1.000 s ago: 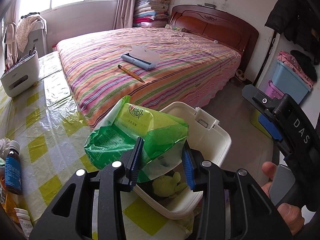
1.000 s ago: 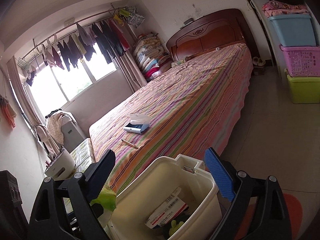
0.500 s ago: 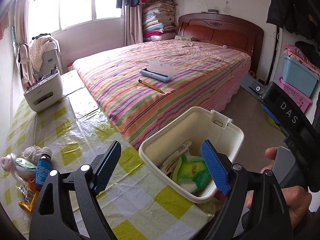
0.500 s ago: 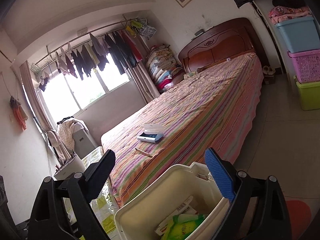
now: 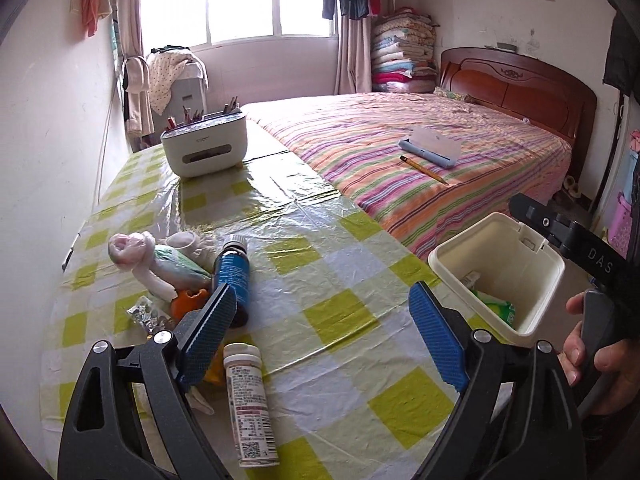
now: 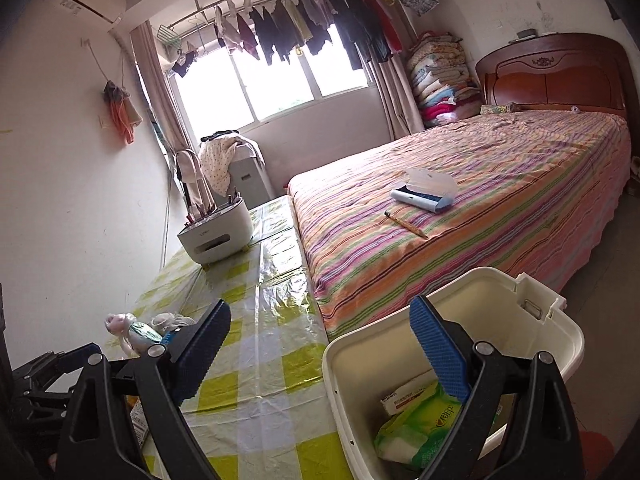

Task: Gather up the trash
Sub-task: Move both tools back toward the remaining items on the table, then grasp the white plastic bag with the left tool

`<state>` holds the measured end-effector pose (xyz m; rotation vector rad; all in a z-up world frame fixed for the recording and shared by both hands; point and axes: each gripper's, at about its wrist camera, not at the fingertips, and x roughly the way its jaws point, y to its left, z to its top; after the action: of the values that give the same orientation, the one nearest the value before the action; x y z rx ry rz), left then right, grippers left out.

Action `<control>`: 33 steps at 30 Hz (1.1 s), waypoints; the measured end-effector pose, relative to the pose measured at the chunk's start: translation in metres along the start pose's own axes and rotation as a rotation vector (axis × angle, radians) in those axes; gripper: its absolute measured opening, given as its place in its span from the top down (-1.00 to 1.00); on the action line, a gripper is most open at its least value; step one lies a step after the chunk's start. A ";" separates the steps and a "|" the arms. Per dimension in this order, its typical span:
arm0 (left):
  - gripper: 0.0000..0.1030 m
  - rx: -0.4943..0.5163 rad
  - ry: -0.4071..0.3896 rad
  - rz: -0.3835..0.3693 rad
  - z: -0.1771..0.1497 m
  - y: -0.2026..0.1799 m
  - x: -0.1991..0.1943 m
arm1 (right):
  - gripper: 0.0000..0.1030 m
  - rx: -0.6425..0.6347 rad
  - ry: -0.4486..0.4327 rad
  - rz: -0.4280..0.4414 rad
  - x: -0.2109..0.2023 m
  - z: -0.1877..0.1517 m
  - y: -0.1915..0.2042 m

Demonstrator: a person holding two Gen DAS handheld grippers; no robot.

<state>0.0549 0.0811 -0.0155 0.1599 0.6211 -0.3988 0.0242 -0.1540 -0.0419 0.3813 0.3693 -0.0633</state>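
My left gripper point(image 5: 320, 292) hovers over the checked table point(image 5: 340, 316), its jaws opening with nothing held between them. Just ahead on the left lies litter: a blue-labelled bottle point(image 5: 231, 272), a white pill bottle point(image 5: 248, 400), crumpled tissue point(image 5: 132, 252), orange peel point(image 5: 188, 300) and a foil strip point(image 5: 146, 314). The cream bin point(image 5: 504, 248) stands at the table's right edge with a green packet point(image 5: 498, 308) inside. My right gripper point(image 6: 320, 304) is open above the bin point(image 6: 380, 360), where the green packet point(image 6: 424, 424) and a small box point(image 6: 404, 394) lie.
A white organiser with pencils point(image 5: 204, 144) stands at the table's far end. The striped bed point(image 5: 360, 148) runs along the right side, carrying a pencil case point(image 5: 428, 148) and a pencil point(image 5: 424, 168). A hand point(image 5: 600, 352) holds the right gripper's handle by the bin.
The left gripper let go of the green packet, which now lies in the bin, and swung left to the litter pile. The right view also turned left, along the table.
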 end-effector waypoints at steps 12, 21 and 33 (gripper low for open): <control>-0.68 -0.261 0.029 0.125 0.011 0.114 0.011 | -0.71 -0.066 0.079 0.080 0.015 -0.013 0.036; -0.68 -0.262 0.077 0.196 0.027 0.144 0.072 | -0.71 -0.079 0.080 0.092 0.016 -0.016 0.040; 0.17 -0.419 0.176 0.132 0.018 0.178 0.123 | -0.71 -0.083 0.101 0.109 0.020 -0.018 0.042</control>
<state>0.2286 0.2005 -0.0693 -0.1659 0.8490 -0.1210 0.0420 -0.1086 -0.0500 0.3227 0.4484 0.0776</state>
